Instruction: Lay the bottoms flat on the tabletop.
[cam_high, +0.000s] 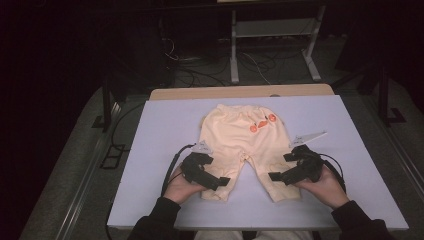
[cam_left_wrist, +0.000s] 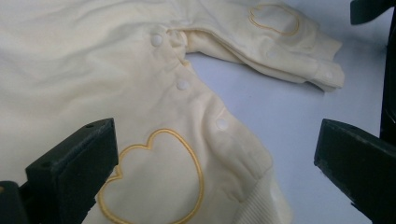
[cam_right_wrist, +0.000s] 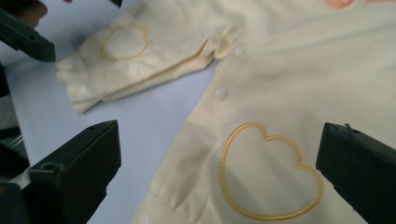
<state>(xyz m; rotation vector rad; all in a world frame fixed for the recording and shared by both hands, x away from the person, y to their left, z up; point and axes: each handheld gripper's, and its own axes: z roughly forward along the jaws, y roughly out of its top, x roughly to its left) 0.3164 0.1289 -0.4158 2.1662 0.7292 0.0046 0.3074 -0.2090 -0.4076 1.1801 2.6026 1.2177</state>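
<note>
Two black grippers, both with jaws spread wide and nothing pinched: the left gripper (cam_high: 223, 181) over one leg cuff, the right gripper (cam_high: 274, 176) over the other. One pair of pale yellow baby trousers (cam_high: 241, 136) lies flat mid-table (cam_high: 160, 130), soft knit, ribbed cuffs, snap buttons, two stitched heart patches (cam_left_wrist: 156, 179), and orange motifs (cam_high: 262, 123).

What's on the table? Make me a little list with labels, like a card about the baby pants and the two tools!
garment: pale yellow baby trousers, spread flat, waistband away from the person
decoration: orange print near the waist; stitched heart patch on each leg
fastening: white snap buttons along the inner legs
surface: light lilac table top
left tool: open, over the left leg cuff
right tool: open, over the right leg cuff
</note>
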